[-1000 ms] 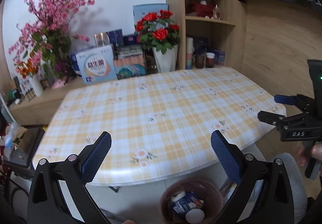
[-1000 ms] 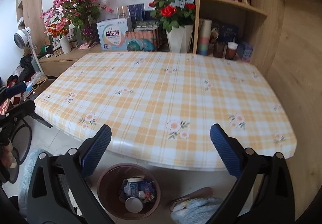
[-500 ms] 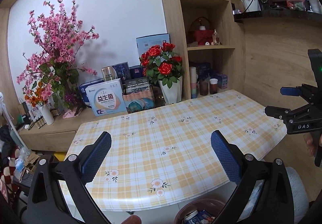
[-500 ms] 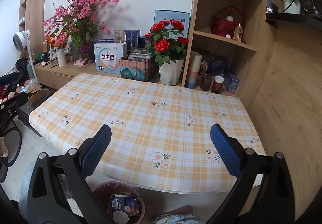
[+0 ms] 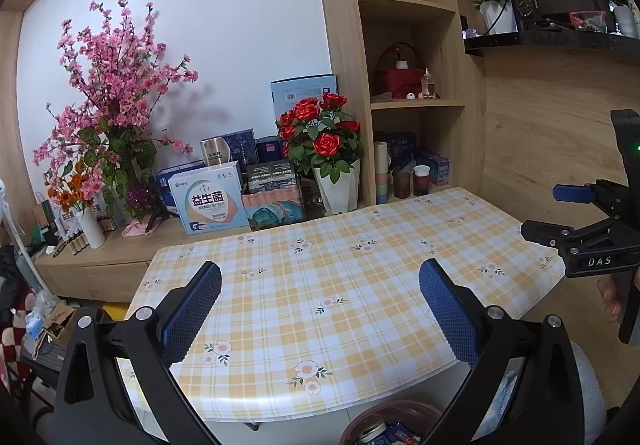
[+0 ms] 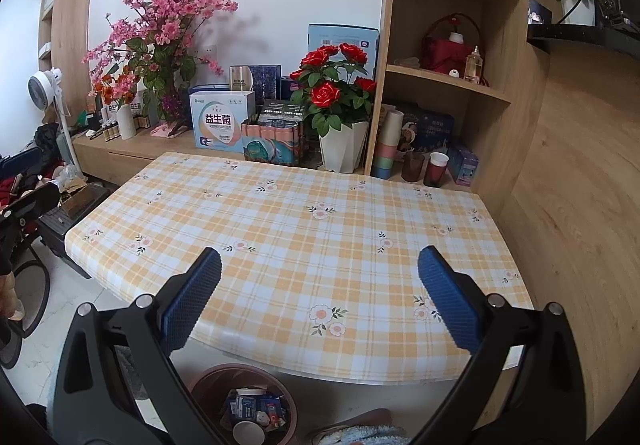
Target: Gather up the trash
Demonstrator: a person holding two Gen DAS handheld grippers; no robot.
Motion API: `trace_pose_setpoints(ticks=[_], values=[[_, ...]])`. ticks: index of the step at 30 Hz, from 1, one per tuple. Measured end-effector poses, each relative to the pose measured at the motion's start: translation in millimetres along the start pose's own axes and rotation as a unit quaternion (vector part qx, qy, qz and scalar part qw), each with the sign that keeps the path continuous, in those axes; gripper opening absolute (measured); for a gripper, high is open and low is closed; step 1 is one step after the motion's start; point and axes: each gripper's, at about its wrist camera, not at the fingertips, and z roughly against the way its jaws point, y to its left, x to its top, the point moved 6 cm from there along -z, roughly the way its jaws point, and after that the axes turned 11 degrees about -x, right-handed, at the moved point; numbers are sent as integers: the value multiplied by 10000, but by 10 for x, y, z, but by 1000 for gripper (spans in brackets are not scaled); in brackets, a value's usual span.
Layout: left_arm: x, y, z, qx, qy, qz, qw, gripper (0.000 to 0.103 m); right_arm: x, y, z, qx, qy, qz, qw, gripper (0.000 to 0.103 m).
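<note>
A brown trash bin [image 6: 208, 385] stands on the floor under the table's near edge, holding several packets and a white cup; its rim also shows in the left wrist view [image 5: 384, 415]. The table [image 6: 320, 229] has a yellow plaid floral cloth with no loose items on it. My left gripper [image 5: 320, 309] is open and empty above the table's near edge. My right gripper [image 6: 320, 301] is open and empty above the same edge. The right gripper also shows in the left wrist view [image 5: 560, 213], and the left gripper shows at the left edge of the right wrist view [image 6: 24, 181].
Behind the table a low cabinet holds pink blossoms [image 6: 160, 13], a white-and-blue box [image 6: 220, 121], a red rose pot [image 6: 340, 93] and paper cups [image 6: 438, 169]. A wooden shelf unit [image 6: 452, 45] stands at the right. A fan [image 6: 44, 85] and clutter are at left.
Both grippers have tilted up and pulled back: the table and bin sit lower in view, and the shelves and wall fill more of the frames. Both stay open.
</note>
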Motion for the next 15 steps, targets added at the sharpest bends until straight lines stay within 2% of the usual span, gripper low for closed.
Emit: trace_pose_setpoints(ticks=[15], values=[[11, -4, -2, 67, -2, 2, 10000, 97, -20, -43, -13, -45, 32, -38, 10000, 97]])
